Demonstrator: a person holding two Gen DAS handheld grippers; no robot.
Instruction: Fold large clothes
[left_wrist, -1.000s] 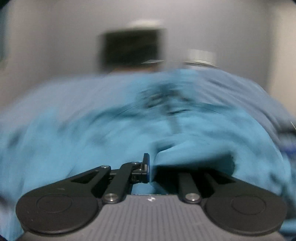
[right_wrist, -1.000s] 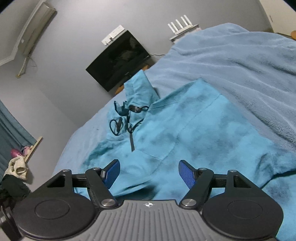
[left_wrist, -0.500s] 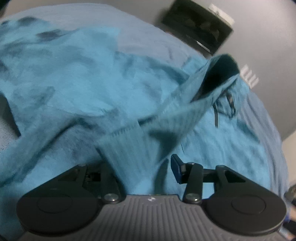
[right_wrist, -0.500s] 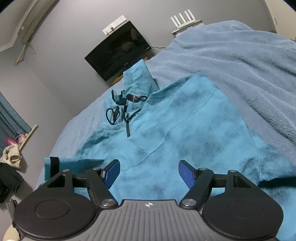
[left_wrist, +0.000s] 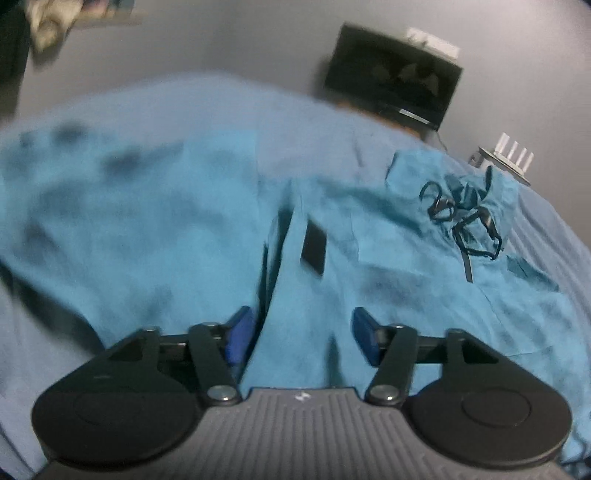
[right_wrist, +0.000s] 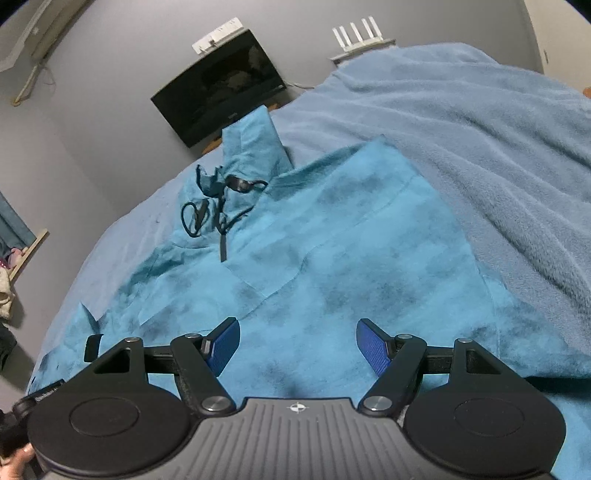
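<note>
A large teal hoodie (right_wrist: 332, 258) with dark mottling lies spread on a bed, its hood (right_wrist: 251, 147) and black drawstrings (right_wrist: 221, 206) at the far end. In the left wrist view the hoodie (left_wrist: 406, 266) has a sleeve (left_wrist: 295, 295) lying over the body, running between the fingers of my left gripper (left_wrist: 303, 336), which is open and holds nothing. A black label (left_wrist: 314, 249) shows on that sleeve. My right gripper (right_wrist: 298, 345) is open and empty, hovering over the hoodie's lower body.
A light blue fleece blanket (right_wrist: 480, 140) covers the bed. A black TV (right_wrist: 218, 85) hangs on the grey wall beyond, with a white router (right_wrist: 362, 40) on a shelf to its right. Clothes hang at the far left (right_wrist: 5, 288).
My left gripper has opened and let go of the sleeve, which now lies over the hoodie's body. My right gripper stayed open and moved slightly closer over the garment.
</note>
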